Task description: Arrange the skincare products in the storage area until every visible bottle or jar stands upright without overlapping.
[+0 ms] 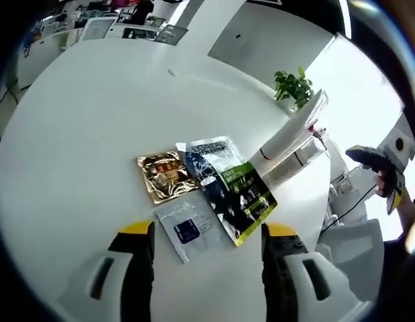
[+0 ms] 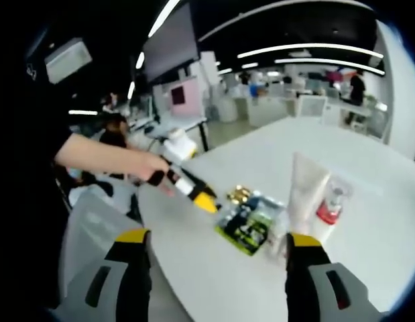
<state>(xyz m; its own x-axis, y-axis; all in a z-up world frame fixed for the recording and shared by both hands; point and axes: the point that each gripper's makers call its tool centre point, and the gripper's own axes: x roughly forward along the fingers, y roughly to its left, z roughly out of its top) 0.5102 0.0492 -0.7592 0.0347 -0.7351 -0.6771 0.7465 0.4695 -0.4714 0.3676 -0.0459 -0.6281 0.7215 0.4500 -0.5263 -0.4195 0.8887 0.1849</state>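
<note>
Left gripper (image 1: 207,248) spread over three sachets (image 1: 206,194); right gripper (image 2: 217,258) spread, facing tube (image 2: 306,191)

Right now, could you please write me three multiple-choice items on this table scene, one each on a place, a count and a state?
1. Where does the gold sachet lie in the left gripper view?
A. On top of the white tube
B. Beside the dark sachet with a green band, overlapping its edge
C. Off the white table

2. How many flat sachets lie together?
A. One
B. Three
C. Six

3. How do the left tongs stand?
A. Open, holding nothing
B. Shut on the tube
C. Shut on a sachet

Answers:
1. B, the gold sachet meets the dark one's edge.
2. B, gold, dark and a pale sachet.
3. A, the jaws are apart with the sachets lying flat on the table beyond them.
</note>
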